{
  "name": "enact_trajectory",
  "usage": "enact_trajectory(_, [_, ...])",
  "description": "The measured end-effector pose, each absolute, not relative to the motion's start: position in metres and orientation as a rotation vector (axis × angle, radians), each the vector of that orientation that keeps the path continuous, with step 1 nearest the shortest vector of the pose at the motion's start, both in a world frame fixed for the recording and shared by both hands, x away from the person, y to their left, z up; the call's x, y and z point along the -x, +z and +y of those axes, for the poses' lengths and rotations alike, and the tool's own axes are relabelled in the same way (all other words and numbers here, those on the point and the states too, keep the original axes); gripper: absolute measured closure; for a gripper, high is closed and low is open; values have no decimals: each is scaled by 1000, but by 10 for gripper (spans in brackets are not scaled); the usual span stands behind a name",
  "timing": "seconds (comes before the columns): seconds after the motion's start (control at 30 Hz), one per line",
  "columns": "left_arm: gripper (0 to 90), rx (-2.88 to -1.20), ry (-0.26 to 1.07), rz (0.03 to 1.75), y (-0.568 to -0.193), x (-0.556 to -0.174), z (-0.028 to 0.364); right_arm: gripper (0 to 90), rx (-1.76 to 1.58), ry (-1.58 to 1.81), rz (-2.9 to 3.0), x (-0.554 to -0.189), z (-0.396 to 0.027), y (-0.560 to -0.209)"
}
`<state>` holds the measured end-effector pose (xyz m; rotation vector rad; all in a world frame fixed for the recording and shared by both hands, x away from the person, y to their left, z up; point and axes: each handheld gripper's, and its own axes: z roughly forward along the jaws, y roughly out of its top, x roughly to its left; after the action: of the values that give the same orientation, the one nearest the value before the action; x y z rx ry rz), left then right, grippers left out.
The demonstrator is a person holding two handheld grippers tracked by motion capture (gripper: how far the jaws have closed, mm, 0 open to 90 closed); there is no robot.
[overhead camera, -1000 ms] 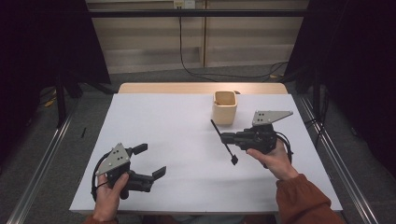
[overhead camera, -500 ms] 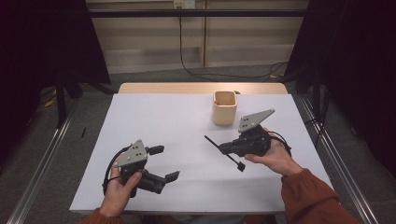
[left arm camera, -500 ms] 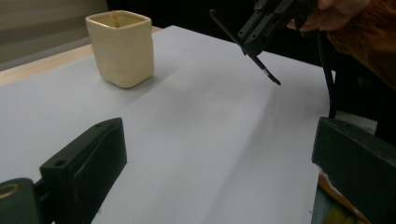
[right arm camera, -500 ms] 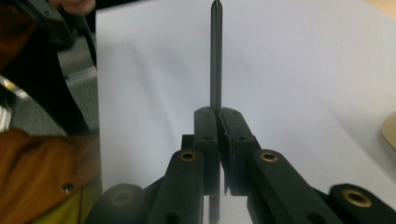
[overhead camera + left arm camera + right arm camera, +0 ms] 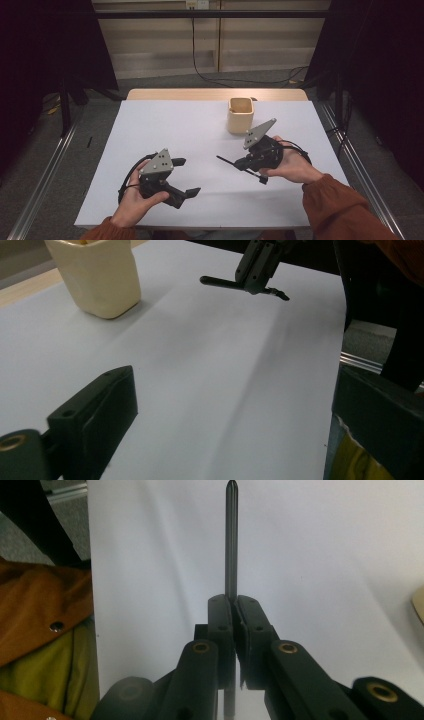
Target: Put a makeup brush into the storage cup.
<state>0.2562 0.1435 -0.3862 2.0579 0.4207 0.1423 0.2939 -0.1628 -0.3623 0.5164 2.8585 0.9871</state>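
Since a second ago, left gripper shifted rightward over the white table; jaws wide apart, holding nothing. Right gripper jaws clamped tight on a thin black pen, lifted above the sheet, near the beige cup.

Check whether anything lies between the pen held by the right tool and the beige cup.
Nothing visible does. The right tool is shut on the black pen, and only bare white table lies between it and the beige cup.
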Motion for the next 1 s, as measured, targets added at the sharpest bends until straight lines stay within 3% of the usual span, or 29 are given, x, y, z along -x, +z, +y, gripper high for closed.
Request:
enact_trajectory(0.27, [69, -2118, 25, 389, -386, -262, 133, 858, -452, 810, 2955, -293, -155, -370])
enact_trajectory(1.0, [105, -2337, -39, 291, -388, -274, 104, 858, -357, 708, 3060, -284, -141, -381])
